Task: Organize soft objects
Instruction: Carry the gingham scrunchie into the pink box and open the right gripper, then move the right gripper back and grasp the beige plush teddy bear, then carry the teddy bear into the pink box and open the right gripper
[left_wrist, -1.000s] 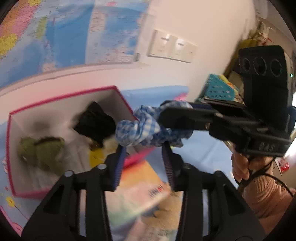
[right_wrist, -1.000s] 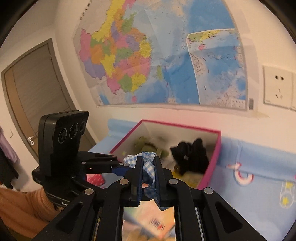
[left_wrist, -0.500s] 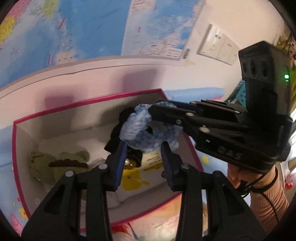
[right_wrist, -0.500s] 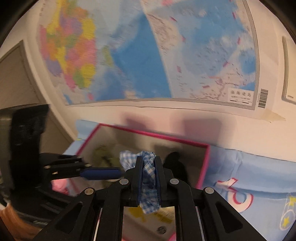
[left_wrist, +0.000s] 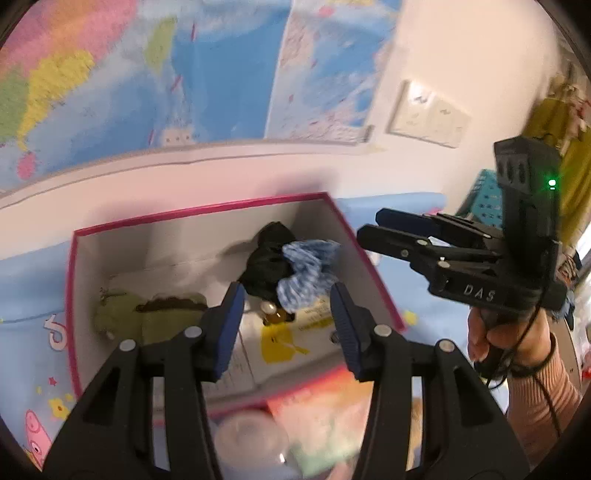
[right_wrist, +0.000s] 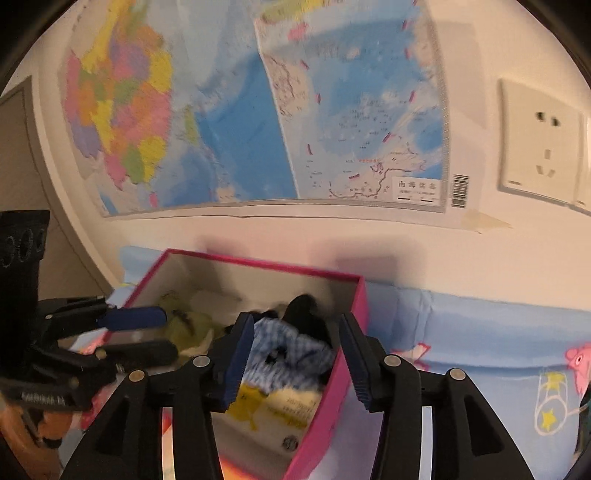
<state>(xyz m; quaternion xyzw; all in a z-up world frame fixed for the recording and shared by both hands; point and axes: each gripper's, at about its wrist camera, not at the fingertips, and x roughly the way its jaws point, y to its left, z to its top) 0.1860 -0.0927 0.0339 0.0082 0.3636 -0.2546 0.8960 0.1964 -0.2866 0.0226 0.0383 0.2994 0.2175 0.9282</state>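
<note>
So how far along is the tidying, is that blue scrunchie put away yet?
Done: the blue scrunchie now lies in the pink box, against a black item, with a green toy alongside. In hand: nothing; the left claw and right claw have just been opening and are empty. Left: I can't see any other soft things waiting.

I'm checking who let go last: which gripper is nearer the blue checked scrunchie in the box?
Hard to call; perhaps the right gripper, whose open jaws frame the scrunchie close below. The left gripper, also open, frames it from the box's front.
</note>
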